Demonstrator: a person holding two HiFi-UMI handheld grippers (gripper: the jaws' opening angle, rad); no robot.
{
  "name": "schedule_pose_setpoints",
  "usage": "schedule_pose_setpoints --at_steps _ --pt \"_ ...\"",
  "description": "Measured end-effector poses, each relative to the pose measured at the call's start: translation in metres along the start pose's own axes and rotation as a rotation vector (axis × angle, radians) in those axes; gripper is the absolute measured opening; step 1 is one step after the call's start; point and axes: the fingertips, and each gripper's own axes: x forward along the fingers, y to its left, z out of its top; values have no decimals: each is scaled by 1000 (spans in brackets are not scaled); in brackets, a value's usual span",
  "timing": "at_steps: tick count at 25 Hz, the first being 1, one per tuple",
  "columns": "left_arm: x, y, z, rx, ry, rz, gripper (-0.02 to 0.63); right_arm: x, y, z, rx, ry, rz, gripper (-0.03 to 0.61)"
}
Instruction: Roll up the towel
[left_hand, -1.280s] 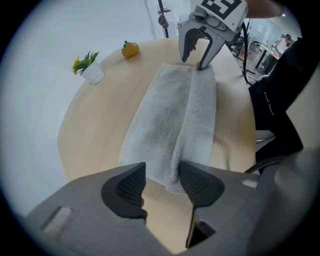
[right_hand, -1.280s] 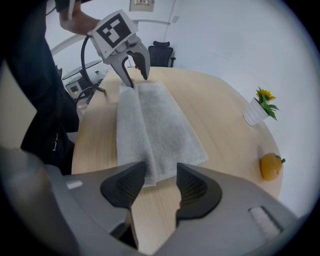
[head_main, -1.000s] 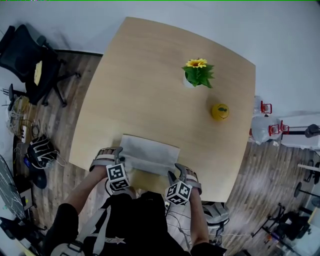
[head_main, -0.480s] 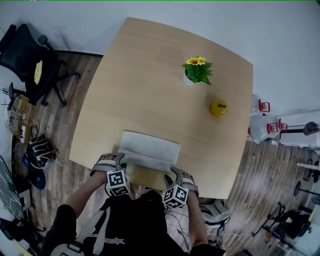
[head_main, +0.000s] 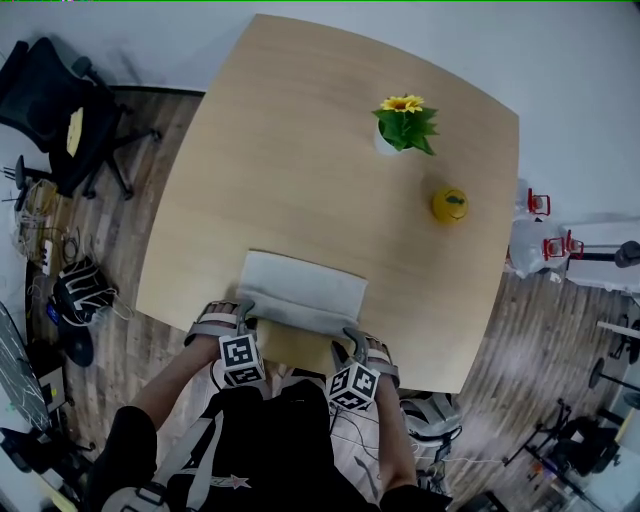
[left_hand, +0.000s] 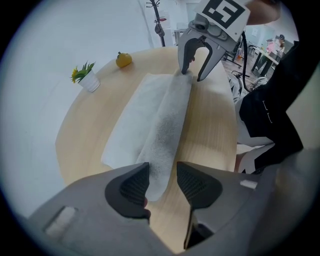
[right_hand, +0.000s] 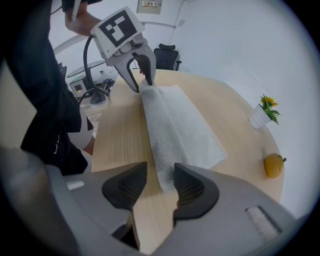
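Towel (head_main: 303, 292) near fold btwn jaws of L gripper (left_hand: 161, 172) & R gripper (right_hand: 160, 172), both part-open, just closing

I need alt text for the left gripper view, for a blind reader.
A folded white terry towel lies along a pale wooden table, its raised fold between the jaws of the left claw, near, and the right claw, far; both pairs stand apart and have just been closing. A white-potted green plant and a yellow fruit sit farther left.

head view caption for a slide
Left gripper and right gripper, fingers just closing, straddle the near edge of a grey folded cloth towel on a light wooden table.
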Motion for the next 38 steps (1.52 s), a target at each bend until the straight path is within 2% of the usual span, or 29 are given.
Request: schedule_pose_setpoints --at_steps 6,17,27,38 --pt "9 4 0 16 15 1 158 8 -8 -1 -25 12 -3 130" --pt "8 0 -2 58 23 91 47 6 -8 -2 -68 0 -41 73" --pt "-3 -51 -17 41 52 -50 37 -6 45 -15 -55 23 117 57" --pt "-6 -45 -15 59 85 -52 40 -10 43 -11 -8 31 164 57"
